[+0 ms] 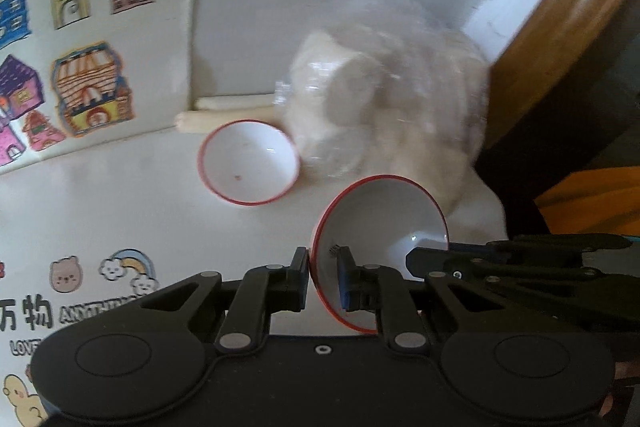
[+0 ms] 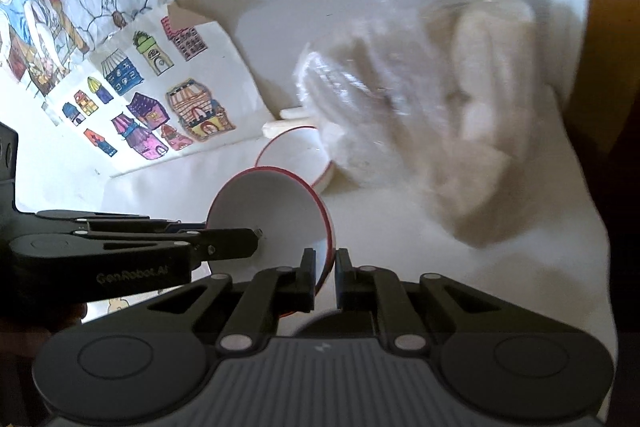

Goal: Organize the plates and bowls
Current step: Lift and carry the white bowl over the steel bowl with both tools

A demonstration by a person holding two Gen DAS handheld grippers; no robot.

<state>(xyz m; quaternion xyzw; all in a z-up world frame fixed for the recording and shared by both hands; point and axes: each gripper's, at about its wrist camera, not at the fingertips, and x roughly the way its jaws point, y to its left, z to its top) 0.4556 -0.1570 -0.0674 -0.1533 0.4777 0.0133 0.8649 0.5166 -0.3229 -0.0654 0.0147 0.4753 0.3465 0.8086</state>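
1. Two grippers clamp one red-rimmed bowl from opposite sides of its rim, holding it tilted above the table.
2. The left gripper has its jaws drawn narrow on the rim: one finger lies outside the wall, the blue-padded one inside the white hollow.
3. The right gripper pinches the far rim the same way, jaws nearly together with the red edge between them (its tip also shows in the left view, reaching in from the right).
4. A second bowl sits upright on the table, beyond the held one and apart from it in the left view.
5. Just behind that bowl lie two pale sticks, and touching its right side is a clear bag of pale lumps.
6. A box with house stickers walls off the left side.
7. The table's wooden edge runs down the right; bare tabletop lies open in front of the second bowl.
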